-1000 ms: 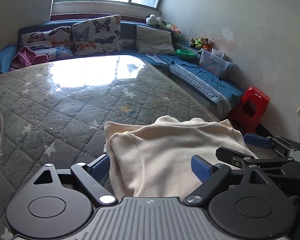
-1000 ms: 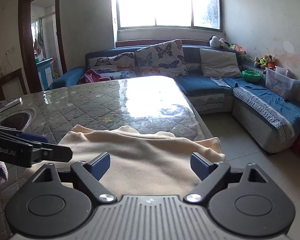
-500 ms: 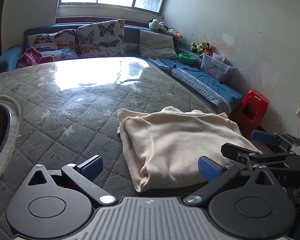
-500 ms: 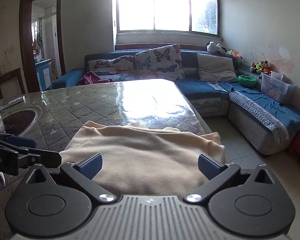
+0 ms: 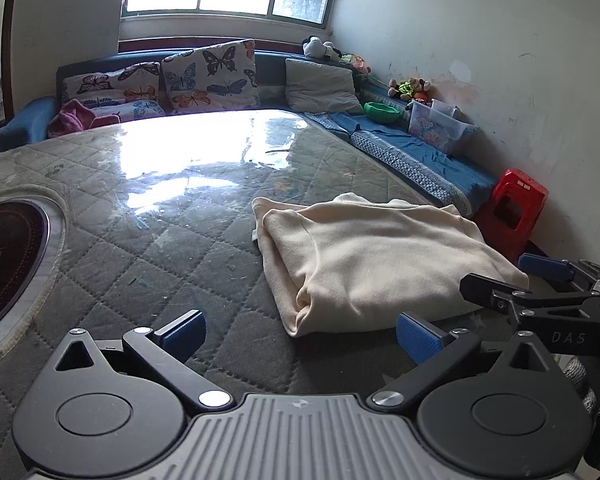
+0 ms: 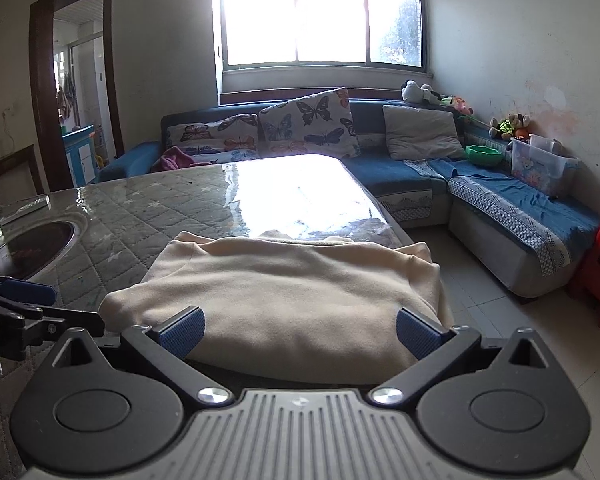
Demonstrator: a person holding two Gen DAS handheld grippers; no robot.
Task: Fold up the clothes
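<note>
A folded cream garment lies on the quilted, glass-topped table near its right edge. It also shows in the right wrist view. My left gripper is open and empty, held back from the garment's near left corner. My right gripper is open and empty, just in front of the garment's near edge. The right gripper also shows at the right of the left wrist view. The left gripper shows at the left edge of the right wrist view.
A round inset hob sits in the table at left. A blue sofa with butterfly cushions wraps the far side and right. A red stool stands on the floor at right. A doorway opens at far left.
Both grippers have drawn back from the garment, so more of it and the table shows. The garment lies still.
</note>
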